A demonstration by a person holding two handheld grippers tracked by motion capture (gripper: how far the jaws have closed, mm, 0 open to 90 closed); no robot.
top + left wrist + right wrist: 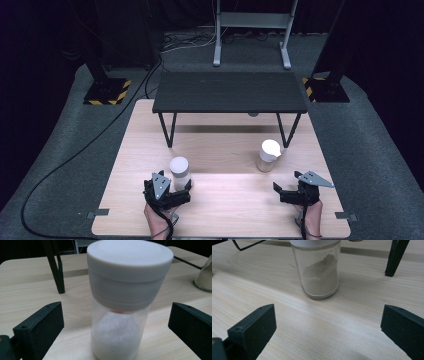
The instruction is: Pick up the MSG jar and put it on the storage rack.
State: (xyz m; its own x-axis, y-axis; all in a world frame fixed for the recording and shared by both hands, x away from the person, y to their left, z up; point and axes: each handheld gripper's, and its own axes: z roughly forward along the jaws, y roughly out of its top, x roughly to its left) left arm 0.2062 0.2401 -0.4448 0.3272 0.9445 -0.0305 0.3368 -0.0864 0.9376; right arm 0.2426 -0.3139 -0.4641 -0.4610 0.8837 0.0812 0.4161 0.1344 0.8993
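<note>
While the left gripper's [182,186] spread fingers [37,330] flanked the jar [120,315] near the counter's front edge, uneven closing risked tipping it.

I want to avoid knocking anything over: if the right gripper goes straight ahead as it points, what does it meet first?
Probably the tan-powder jar, slightly left of centre between the open right gripper jaws.

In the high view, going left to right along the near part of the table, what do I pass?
Left tongs → clear jar of white powder with a white lid → glass jar of beige powder with a white lid → right tongs.
</note>
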